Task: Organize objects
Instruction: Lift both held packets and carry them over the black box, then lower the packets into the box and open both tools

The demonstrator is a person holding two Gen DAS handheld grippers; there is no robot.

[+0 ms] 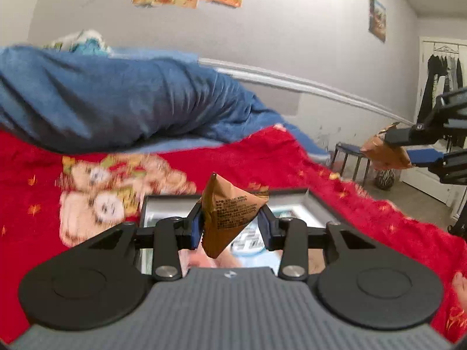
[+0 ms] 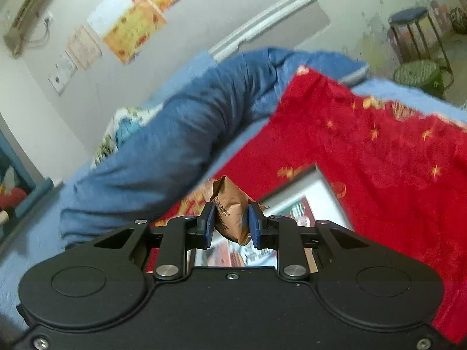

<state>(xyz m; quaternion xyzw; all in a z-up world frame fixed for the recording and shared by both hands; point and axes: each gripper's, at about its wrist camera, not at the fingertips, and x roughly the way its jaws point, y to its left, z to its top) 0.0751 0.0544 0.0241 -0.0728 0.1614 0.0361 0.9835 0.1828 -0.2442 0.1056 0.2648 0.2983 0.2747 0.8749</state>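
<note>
Each claw, left (image 1: 230,221) and right (image 2: 232,223), grips a brown snack packet (image 1: 230,215) above an open box (image 1: 315,201) of blurred contents on the red bedspread (image 1: 292,160).

brown packet (image 1: 230,215) print, too blurred to read

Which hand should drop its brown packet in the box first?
Probably left. The left hand-held gripper holds its packet right above the open box; the right one is off beside the bed.
</note>
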